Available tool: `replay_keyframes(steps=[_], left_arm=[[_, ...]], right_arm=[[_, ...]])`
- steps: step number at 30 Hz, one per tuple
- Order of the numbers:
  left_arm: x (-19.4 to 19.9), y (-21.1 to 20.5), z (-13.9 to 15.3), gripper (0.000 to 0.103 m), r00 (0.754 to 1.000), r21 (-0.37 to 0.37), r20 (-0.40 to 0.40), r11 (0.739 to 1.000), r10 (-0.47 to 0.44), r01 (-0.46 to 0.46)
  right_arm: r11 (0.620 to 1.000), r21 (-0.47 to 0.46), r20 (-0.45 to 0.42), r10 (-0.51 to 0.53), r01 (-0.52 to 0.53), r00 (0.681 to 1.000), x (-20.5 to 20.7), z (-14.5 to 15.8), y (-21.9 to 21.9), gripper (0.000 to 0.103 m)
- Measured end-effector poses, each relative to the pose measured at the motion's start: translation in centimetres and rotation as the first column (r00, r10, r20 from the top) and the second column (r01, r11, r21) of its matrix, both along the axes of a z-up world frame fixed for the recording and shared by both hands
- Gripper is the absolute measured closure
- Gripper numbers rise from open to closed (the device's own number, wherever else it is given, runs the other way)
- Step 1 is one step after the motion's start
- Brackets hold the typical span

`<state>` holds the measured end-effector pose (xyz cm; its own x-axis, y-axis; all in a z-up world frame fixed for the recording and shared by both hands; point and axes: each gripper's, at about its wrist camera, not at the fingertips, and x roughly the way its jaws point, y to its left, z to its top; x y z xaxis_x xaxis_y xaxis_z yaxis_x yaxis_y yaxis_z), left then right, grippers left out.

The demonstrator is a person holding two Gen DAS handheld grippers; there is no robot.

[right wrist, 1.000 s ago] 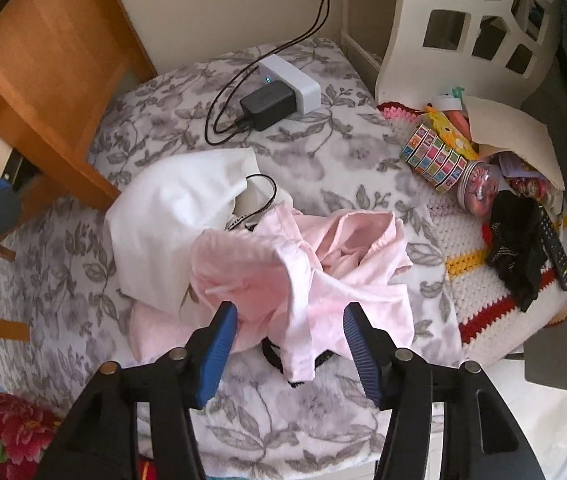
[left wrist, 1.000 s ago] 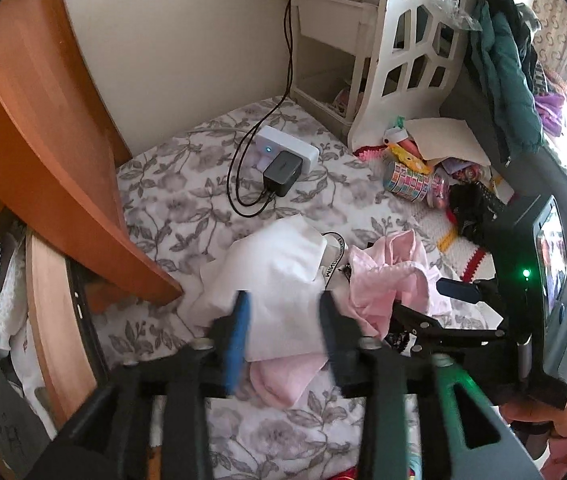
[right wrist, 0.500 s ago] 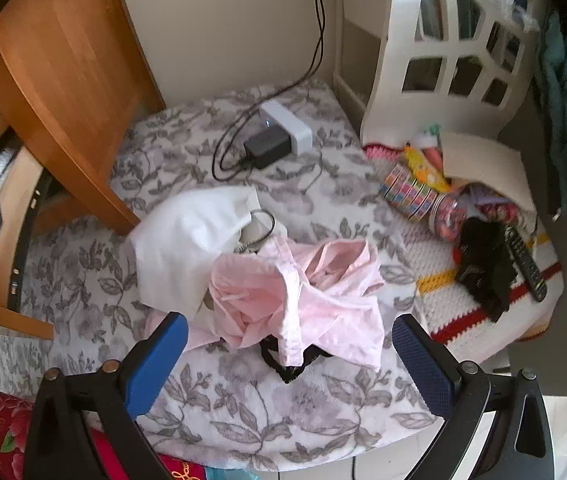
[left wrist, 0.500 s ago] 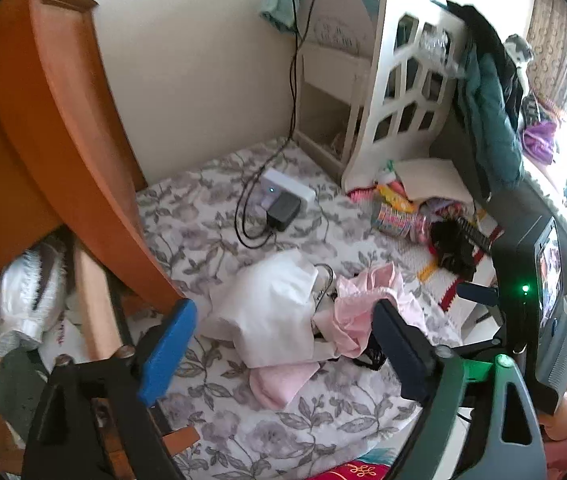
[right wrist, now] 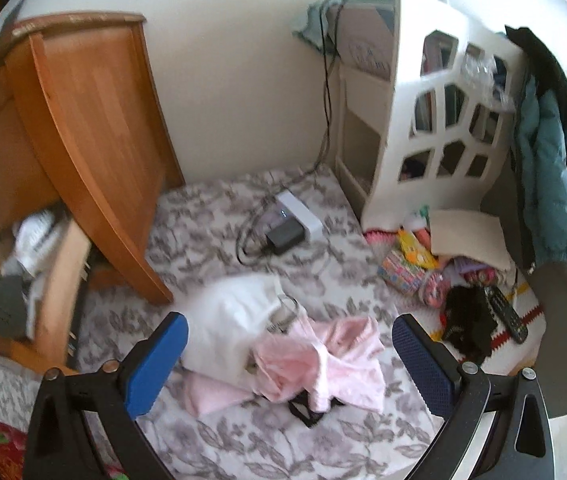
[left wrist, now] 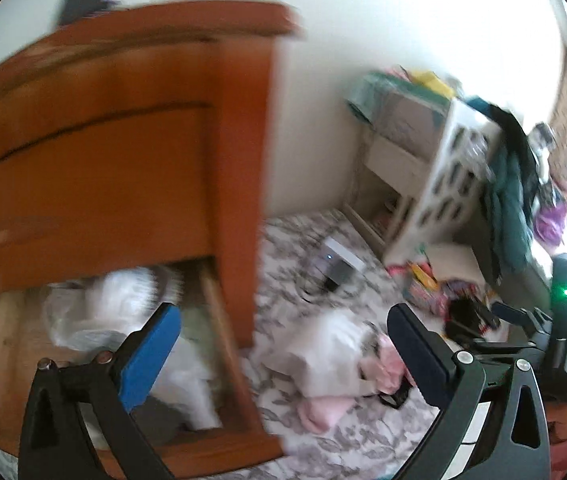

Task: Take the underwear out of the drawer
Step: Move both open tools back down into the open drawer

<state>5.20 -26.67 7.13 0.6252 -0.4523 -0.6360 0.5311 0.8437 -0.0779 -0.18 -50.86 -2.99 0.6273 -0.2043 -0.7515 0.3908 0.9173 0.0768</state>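
Two hand-held grippers, left (left wrist: 283, 344) and right (right wrist: 289, 354), are held wide open, empty. One drawer (left wrist: 219, 336) is seen open; two garments, white (right wrist: 235, 312) and pink (right wrist: 323, 364), are laid on the bed (right wrist: 203, 216).

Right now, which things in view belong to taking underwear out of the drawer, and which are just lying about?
Part of the job:
- open wooden drawer, clothes still inside
- pink underwear and white garment on the floral bedspread
- left gripper and right gripper, jaws open, empty

Lying about:
- charger
- remote control
- teal jacket
- white shelf
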Motion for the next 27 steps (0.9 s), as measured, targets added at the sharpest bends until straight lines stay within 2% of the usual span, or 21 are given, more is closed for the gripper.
replay_keyframes(steps=[3, 6, 9, 14, 20, 24, 27], left_arm=[[0.9, 4.3, 1.0, 0.0, 0.997, -0.053, 0.017, 0.996, 0.077, -0.076], [1.7, 9.0, 1.6, 0.0, 0.988, -0.118, 0.017, 0.981, 0.156, -0.153], [2.2, 13.4, 1.8, 0.0, 0.97, -0.154, 0.006, 0.959, 0.242, -0.238], [2.7, 19.2, 1.0, 0.0, 0.932, -0.168, -0.035, 0.918, 0.36, -0.361], [2.1, 25.1, -0.6, 0.0, 0.89, -0.187, -0.067, 0.871, 0.451, -0.455], [2.0, 27.1, -1.5, 0.0, 0.876, -0.201, -0.087, 0.853, 0.474, -0.481], [2.5, 28.0, -2.1, 0.0, 0.878, -0.212, -0.105, 0.853, 0.466, -0.478]], right_arm=[[1.0, 0.012, 0.065, 0.011, -0.012, 0.998, 0.6, 1.5, 1.4, 0.0], [0.999, 0.018, 0.095, 0.044, -0.046, 0.995, 1.6, 2.7, 3.4, 0.0], [0.996, 0.01, 0.126, 0.088, -0.09, 0.988, 2.6, 4.1, 6.3, 0.0], [0.986, 0.046, 0.18, 0.151, -0.162, 0.972, 3.9, 5.5, 11.0, 0.0], [0.956, 0.055, 0.17, 0.276, -0.289, 0.946, 6.1, 5.5, 17.5, 0.0], [0.938, 0.046, 0.141, 0.334, -0.343, 0.932, 7.3, 4.9, 20.9, 0.0], [0.922, 0.043, 0.111, 0.378, -0.385, 0.919, 8.1, 4.2, 23.0, 0.0]])
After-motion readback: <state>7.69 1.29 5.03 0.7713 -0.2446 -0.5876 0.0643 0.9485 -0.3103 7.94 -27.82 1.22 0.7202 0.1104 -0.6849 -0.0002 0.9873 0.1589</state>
